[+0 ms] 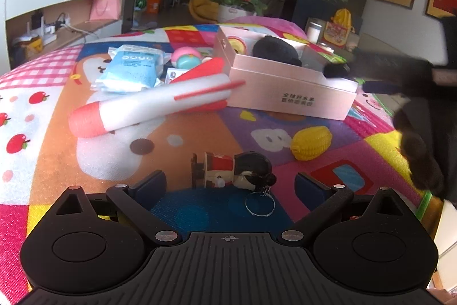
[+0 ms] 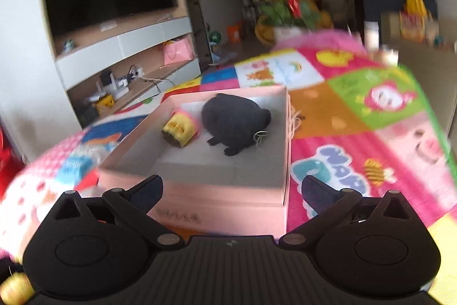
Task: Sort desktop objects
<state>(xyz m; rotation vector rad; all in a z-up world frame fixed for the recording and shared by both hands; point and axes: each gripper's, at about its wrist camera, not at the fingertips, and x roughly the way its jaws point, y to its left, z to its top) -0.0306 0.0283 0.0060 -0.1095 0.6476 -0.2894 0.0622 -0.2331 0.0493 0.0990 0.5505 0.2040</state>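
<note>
One box (image 1: 288,82) (two toys inside), one rocket (image 1: 154,102)

Lying on its side at lower centre: doll keychain (image 1: 237,170), red dress, black hair. Right of it, yellow corn toy (image 1: 311,143). Centre-left, white-and-red foam rocket (image 1: 154,105), against open pink box (image 1: 288,96) holding black plush (image 1: 275,49).

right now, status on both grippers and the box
Left gripper open, doll keychain lying loose between its fingers. Right gripper open, empty, over pink box. Box holds black plush and yellow toy. Nothing blocking.
</note>
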